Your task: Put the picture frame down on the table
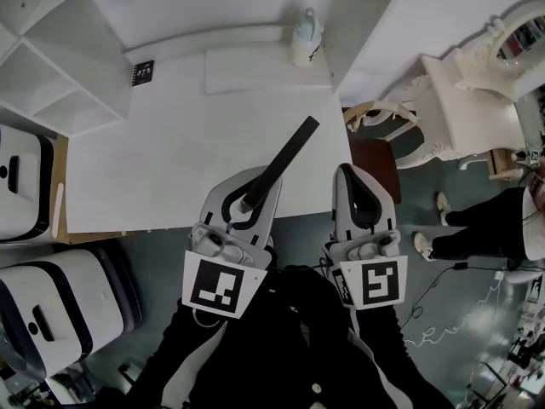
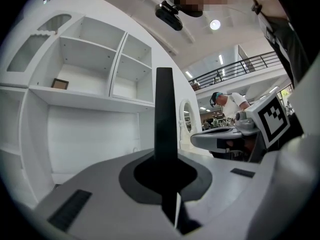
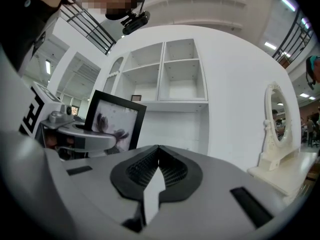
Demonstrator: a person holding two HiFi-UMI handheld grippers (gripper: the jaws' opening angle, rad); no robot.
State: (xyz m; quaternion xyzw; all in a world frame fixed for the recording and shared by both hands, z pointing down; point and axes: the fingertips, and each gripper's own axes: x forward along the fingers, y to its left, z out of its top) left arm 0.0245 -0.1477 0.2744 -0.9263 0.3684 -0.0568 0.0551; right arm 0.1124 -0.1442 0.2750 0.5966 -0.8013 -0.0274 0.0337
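Observation:
A black picture frame (image 1: 281,162) is held edge-on above the near edge of the white table (image 1: 162,156), and my left gripper (image 1: 249,201) is shut on its lower end. In the left gripper view the picture frame (image 2: 164,115) rises as a thin dark bar from between the closed jaws. The right gripper view shows the picture frame's (image 3: 116,120) front, a grey flower print, up at the left beside the left gripper (image 3: 75,136). My right gripper (image 1: 358,196) is shut and holds nothing, just off the table's right corner.
A white bottle (image 1: 306,37) stands at the table's back edge, with a small black card (image 1: 142,72) at the back left. White shelving (image 1: 43,75) lies to the left, white-and-black units (image 1: 34,313) below it. A white mirror stand (image 1: 477,83) and a person's legs (image 1: 477,224) are at the right.

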